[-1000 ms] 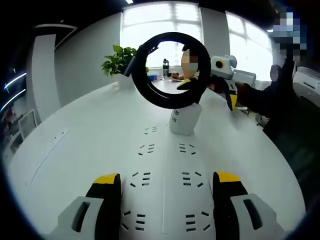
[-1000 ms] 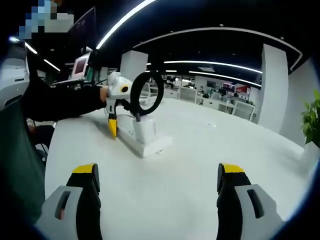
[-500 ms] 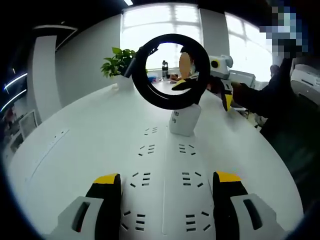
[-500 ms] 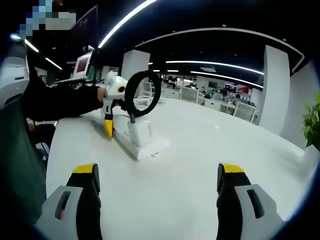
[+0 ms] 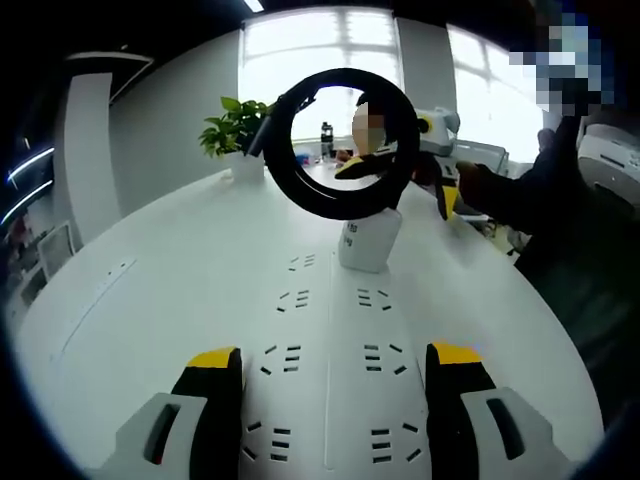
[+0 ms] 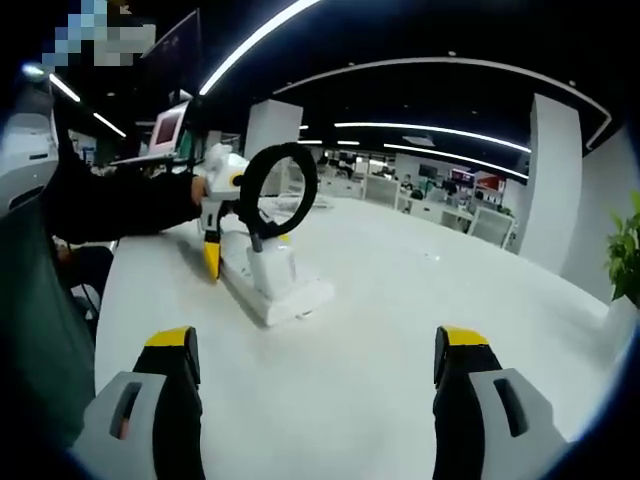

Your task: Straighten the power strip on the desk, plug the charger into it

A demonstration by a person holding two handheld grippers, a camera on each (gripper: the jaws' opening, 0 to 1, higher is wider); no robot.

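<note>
**Strip flat on the desk, charger standing in it**

Strip (image 5: 330, 370) — a long white bar with two rows of sockets — lies on the white desk (image 5: 180, 280) and runs away from the left gripper (image 5: 335, 385), whose yellow-tipped jaws stand wide apart, one on each side of the near end; whether they touch it cannot be told. Nothing sits between them but the strip itself. A white charger (image 5: 368, 240) stands upright in a socket at the far end, and its black cable (image 5: 345, 140) rises above it in a stiff round loop. Behind the loop the right gripper (image 5: 440, 185) hangs in the air, held by a dark sleeve (image 5: 510, 195). A plant (image 5: 232, 130) stands at the desk's far edge.

In the right gripper view the strip (image 6: 270, 290) lies well ahead, charger (image 6: 270, 270) and loop (image 6: 278, 190) on it, with the left gripper (image 6: 215, 215) at its far end. The right gripper's (image 6: 315, 400) own jaws are wide — nothing between them, only bare desk (image 6: 400, 300) beneath.
</note>
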